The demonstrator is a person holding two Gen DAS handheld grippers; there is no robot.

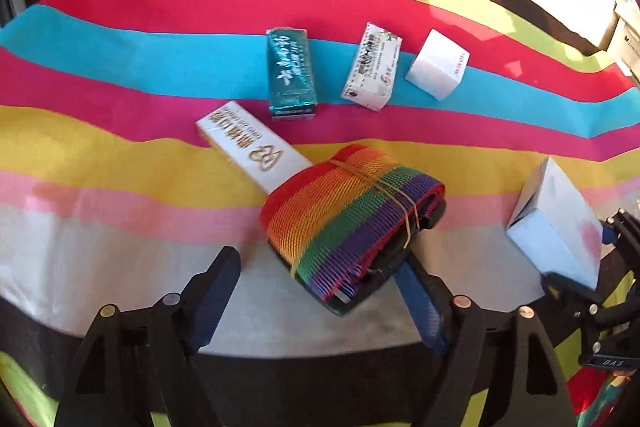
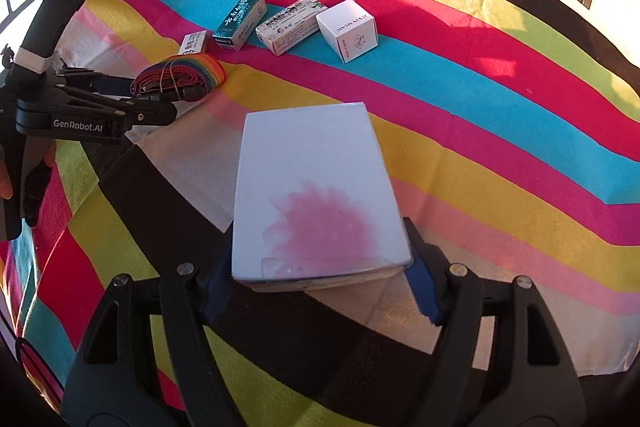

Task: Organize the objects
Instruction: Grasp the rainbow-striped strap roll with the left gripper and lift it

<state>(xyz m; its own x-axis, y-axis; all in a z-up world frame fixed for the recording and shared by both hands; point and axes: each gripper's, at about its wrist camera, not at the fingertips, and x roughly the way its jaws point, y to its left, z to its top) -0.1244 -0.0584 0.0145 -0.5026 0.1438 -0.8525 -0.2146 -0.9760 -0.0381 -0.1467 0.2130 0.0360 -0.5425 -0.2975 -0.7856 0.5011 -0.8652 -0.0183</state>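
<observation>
A rolled rainbow strap (image 1: 352, 215), bound with a rubber band, lies on the striped cloth and leans on one end of a long white box (image 1: 248, 143). My left gripper (image 1: 316, 263) stands open around the strap's near end. Its right finger is against the strap and its left finger stands clear. My right gripper (image 2: 320, 287) is shut on a flat white box with a pink stain (image 2: 316, 195), held just above the cloth. That box (image 1: 556, 223) also shows at the right edge of the left wrist view, and the strap (image 2: 180, 75) at the left of the right wrist view.
Farther back stand a teal box (image 1: 290, 73), a white printed box (image 1: 372, 67) and a white cube box (image 1: 438, 65) in a row on the blue stripe. The striped cloth (image 2: 500, 131) covers a round table. Windows stand behind it.
</observation>
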